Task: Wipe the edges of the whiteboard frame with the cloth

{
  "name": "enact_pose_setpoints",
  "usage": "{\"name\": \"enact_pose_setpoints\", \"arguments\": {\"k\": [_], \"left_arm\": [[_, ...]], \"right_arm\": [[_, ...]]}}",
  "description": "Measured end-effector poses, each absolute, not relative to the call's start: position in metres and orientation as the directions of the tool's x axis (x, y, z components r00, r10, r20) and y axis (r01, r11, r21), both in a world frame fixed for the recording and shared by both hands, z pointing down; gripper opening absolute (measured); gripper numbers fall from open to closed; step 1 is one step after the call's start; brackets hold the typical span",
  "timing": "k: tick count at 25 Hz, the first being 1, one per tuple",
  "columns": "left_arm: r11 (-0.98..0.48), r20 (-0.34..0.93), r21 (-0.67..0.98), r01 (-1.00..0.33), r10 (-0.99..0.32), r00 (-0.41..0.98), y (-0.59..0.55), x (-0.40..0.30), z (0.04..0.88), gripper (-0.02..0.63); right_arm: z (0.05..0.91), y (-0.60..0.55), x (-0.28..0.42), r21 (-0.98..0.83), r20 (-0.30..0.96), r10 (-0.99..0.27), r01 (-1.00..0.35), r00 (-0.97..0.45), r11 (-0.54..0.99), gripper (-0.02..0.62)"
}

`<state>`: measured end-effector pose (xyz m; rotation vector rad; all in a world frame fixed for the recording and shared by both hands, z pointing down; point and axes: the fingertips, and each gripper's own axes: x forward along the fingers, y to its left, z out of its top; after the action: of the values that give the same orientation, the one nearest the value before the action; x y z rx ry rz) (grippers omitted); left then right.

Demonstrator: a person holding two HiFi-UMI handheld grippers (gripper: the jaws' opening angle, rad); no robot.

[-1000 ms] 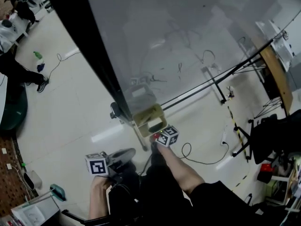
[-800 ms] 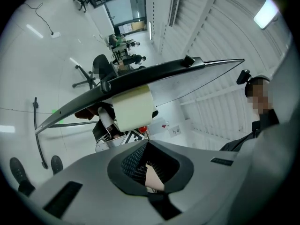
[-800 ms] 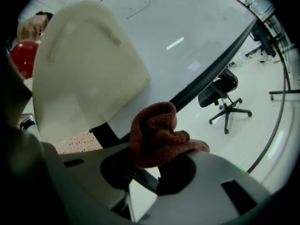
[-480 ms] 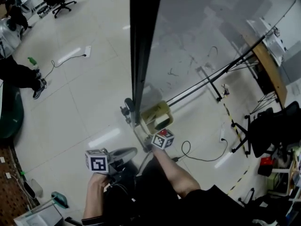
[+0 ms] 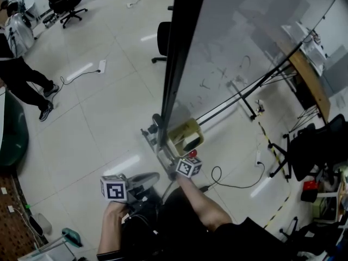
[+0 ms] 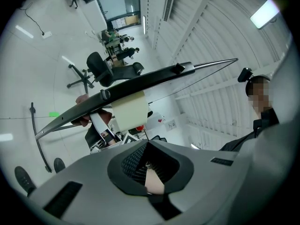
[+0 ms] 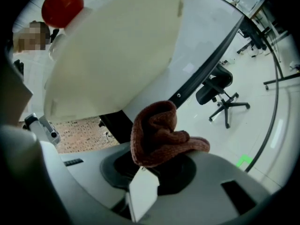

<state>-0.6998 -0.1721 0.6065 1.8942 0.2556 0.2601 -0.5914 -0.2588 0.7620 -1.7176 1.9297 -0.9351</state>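
As the black whiteboard frame [image 5: 182, 48] swings upright at centre, the right gripper [image 7: 154, 159], clenching a rust-brown knitted cloth [image 7: 159, 135], nears its bottom corner, likely finishing that edge; the closed left gripper [image 6: 151, 175] idles.

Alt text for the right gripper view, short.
The right hand-held gripper is shut on a bunched reddish-brown knitted cloth, close to the whiteboard's black frame edge. A black office chair stands on the pale floor beyond.

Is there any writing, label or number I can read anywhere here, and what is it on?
Nothing readable.
Whiteboard: faint pen marks, too faded to read.
Left claw cube, right claw cube: black-and-white square patterns, no letters.
Papers at far right: too small to read.
Cloth: no label seen.
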Motion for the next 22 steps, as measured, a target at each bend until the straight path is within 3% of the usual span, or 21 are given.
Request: {"name": "enact_pose_setpoints", "arguments": {"k": [5,11,15,22], "left_arm": [[-0.311,0.034,0.948,0.062,0.292,0.956,-0.177,-0.702,0.608,-0.003],[-0.323,0.003,0.943,0.086,0.264,0.964,-0.191,-0.706,0.602,-0.004],[-0.323,-0.026,0.940,0.107,0.243,0.970,-0.200,-0.710,0.597,-0.005],[-0.311,-0.079,0.939,0.148,0.224,0.971,-0.206,-0.718,0.596,-0.005]], "right_arm": [[0.761,-0.247,-0.593,-0.712,0.161,-0.975,-0.702,-0.153,-0.007,0.080],[0.767,-0.211,-0.618,-0.759,0.297,-0.940,-0.639,-0.167,-0.126,0.080],[0.743,-0.218,-0.656,-0.813,0.252,-0.930,-0.579,-0.269,-0.052,0.080],[0.723,-0.252,-0.658,-0.856,0.201,-0.955,-0.512,-0.217,-0.064,0.080]]}}
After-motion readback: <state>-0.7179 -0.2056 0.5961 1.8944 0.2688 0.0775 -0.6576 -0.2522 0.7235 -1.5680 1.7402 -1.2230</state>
